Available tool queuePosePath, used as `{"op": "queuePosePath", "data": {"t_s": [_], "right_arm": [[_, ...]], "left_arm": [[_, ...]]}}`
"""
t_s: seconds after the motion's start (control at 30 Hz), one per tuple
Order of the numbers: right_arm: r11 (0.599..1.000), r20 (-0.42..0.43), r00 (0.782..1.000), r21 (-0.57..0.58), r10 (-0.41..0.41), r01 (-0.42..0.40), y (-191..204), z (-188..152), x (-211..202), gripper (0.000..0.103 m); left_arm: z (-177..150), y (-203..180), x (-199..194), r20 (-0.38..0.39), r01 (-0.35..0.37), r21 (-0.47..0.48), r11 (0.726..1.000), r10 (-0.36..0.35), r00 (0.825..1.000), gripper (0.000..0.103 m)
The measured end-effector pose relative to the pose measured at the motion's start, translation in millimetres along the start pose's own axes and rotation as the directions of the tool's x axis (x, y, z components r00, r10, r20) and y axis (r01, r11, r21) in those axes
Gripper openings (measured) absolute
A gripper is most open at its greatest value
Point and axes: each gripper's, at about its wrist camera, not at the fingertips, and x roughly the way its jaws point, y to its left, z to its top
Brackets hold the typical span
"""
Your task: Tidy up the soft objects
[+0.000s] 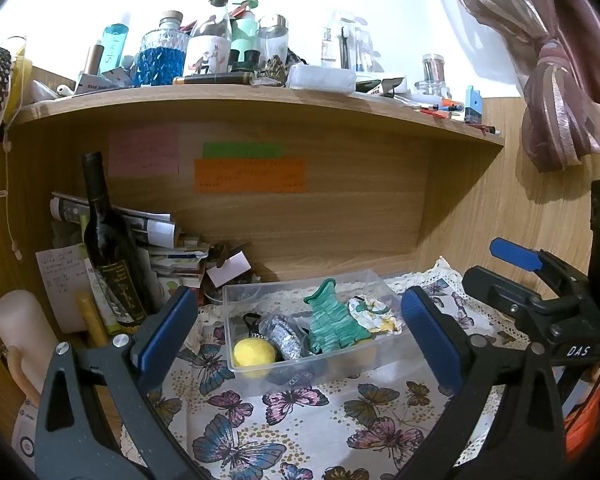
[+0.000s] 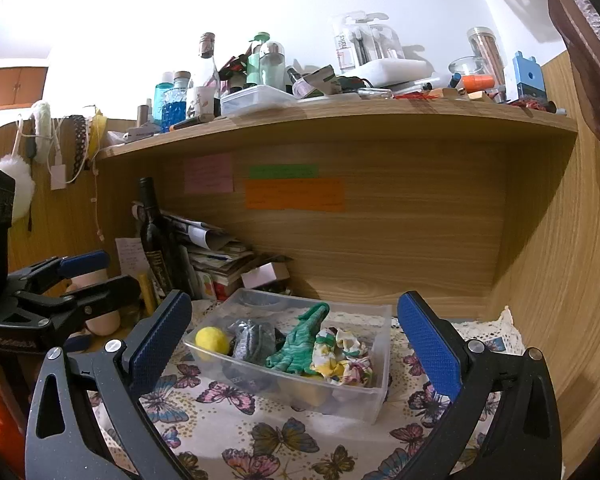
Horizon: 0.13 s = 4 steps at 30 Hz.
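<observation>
Left wrist view: both claws, left claw (image 1: 300,328) and right claw (image 2: 296,340), are held wide apart, empty. Soft items are seen packed inside the clear plastic bin (image 1: 260,366) on the tabletop; any straggler is probably best pinched gently.

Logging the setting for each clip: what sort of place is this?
Most likely a desk nook in a home bedroom. A wooden shelf crowded with toiletry bottles, sticky notes on the back panel, and a tied-back curtain point to that. A clear bin of soft items sits on a butterfly cloth.

Ball (image 1: 254,353), glove (image 1: 334,322) in box (image 1: 300,280) on cloth (image 1: 300,420)
</observation>
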Motion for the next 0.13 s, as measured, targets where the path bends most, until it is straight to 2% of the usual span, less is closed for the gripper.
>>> {"op": "queuePosePath", "data": {"t_s": [0.13], "right_arm": [[1.0, -0.003, 1.0, 0.002, -0.002, 0.002, 0.5, 0.0, 0.4, 0.103]], "left_arm": [[0.5, 1.4, -0.9, 0.002, 0.0, -0.013, 1.0, 0.0, 1.0, 0.103]]}}
